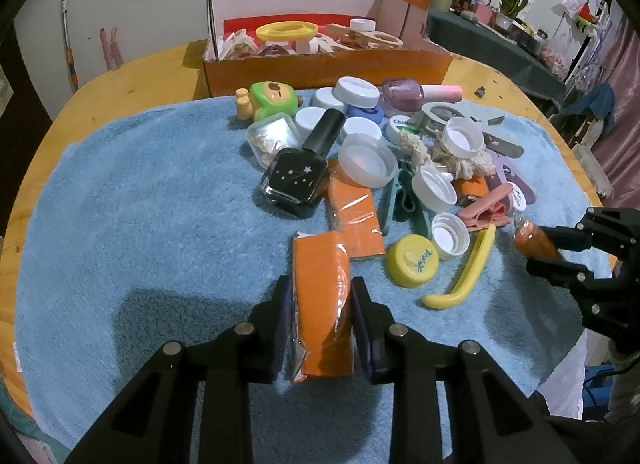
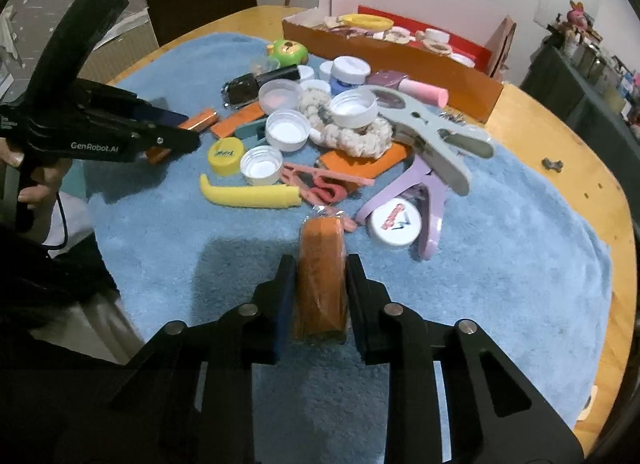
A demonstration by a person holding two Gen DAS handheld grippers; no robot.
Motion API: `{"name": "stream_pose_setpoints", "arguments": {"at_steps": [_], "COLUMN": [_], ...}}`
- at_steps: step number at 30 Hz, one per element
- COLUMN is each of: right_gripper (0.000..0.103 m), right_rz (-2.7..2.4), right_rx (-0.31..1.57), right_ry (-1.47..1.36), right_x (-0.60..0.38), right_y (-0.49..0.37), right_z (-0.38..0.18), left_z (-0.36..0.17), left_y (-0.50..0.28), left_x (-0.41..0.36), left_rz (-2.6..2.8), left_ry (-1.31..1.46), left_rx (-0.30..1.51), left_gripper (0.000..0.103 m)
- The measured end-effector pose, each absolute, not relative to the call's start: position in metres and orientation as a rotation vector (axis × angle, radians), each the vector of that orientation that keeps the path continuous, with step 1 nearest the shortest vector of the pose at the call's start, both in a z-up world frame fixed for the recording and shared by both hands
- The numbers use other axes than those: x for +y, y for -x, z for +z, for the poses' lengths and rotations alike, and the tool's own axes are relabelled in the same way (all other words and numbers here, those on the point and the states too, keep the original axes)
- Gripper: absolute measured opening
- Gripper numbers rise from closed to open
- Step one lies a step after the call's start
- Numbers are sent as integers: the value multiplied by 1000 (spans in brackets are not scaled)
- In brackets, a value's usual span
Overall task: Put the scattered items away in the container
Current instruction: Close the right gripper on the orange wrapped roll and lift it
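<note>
Nearest the lens in each wrist view, black jaws are clamping an orange cellophane-wrapped packet: the left gripper (image 1: pixel 320 306) is grasping one orange packet (image 1: pixel 322 304) by its long sides, and the right gripper (image 2: pixel 318 288) is pinching a second orange packet (image 2: pixel 322 280) the same way, both low over the blue towel (image 1: pixel 140 204) at its near edge.

Beyond them, the towel is covering most of the round wooden table (image 1: pixel 132 76). At the far side the orange cardboard box (image 1: pixel 320 72), the container, is standing open and already holding a yellow ring and wooden pieces.

Between box and grippers, the scattered pile is waiting: a grey clothes peg (image 2: pixel 436 136), a yellow curved handle (image 2: pixel 248 194), a black nail-polish bottle (image 1: pixel 296 180), bottle caps.

Both packets are looking light and slightly soft, their wrap likely slippery and crinkly, so a grip across the flat sides near the middle seems soundest. The glass bottle would probably want gentler handling.

Readable writing is sparse: "GenRobot.AI" is showing on the left gripper's body in the right wrist view; a white lid (image 2: pixel 394 222) is bearing a red logo too blurred to read.
</note>
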State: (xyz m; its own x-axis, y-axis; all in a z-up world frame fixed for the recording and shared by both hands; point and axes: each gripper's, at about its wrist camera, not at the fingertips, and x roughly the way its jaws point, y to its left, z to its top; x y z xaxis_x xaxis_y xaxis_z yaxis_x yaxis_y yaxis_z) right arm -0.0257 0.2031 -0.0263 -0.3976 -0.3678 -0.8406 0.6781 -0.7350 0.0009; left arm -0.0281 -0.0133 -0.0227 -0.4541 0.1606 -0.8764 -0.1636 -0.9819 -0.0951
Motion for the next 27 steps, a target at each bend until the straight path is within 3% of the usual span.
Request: {"name": "stream_pose_setpoints", "arguments": {"at_steps": [27], "right_gripper": [24], "right_rz": [-2221], "right_rx": [420], "right_ry": [-1050], "right_x": [179], "right_y": [53], "right_z": [33], "left_z": [55], "left_y": [50], "left_x": [-15], "left_rz": [2671], "left_ry": [1246], "left_rx": [75], "left_gripper": [30]}}
